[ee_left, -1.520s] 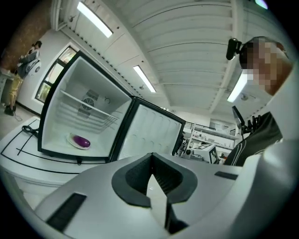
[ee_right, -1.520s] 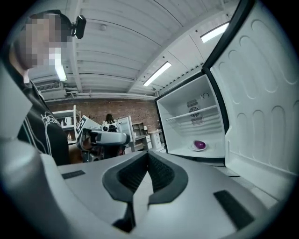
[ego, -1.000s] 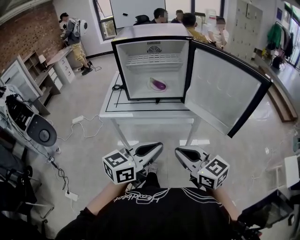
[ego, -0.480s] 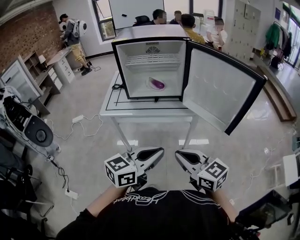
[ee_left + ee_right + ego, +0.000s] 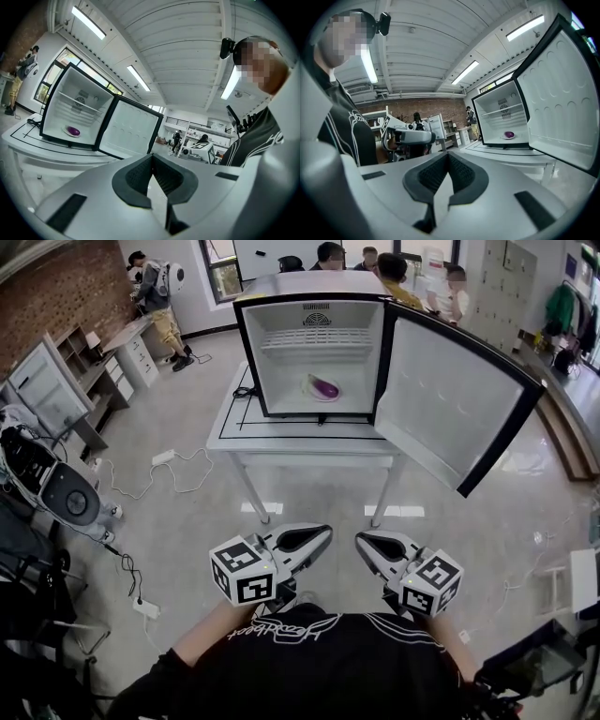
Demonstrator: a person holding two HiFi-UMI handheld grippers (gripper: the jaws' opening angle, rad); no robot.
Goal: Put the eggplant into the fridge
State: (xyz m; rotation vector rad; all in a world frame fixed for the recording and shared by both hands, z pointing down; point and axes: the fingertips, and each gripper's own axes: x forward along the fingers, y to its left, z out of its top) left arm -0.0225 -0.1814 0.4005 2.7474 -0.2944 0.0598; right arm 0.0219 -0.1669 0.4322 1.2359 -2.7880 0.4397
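Note:
The purple eggplant [image 5: 326, 387] lies on a white plate [image 5: 314, 391] on the floor of the small white fridge [image 5: 281, 357], whose door [image 5: 445, 409] stands swung open to the right. The eggplant [image 5: 73, 131] also shows in the left gripper view, and the eggplant [image 5: 509, 135] in the right gripper view. My left gripper [image 5: 322, 533] and right gripper [image 5: 362, 541] are held close to my body, well back from the table, both shut with nothing between the jaws.
The fridge sits on a white table [image 5: 234, 432] with black lines. A black cable [image 5: 243, 392] lies at its left. Cables and a power strip [image 5: 145, 608] lie on the floor left. Shelving [image 5: 70, 395] and equipment [image 5: 56, 493] stand at left. Several people [image 5: 394, 273] sit behind the fridge.
Both grippers have drifted slightly back toward my body and the view has shifted, so the fridge sits a little farther off. The eggplant and the open door have not moved.

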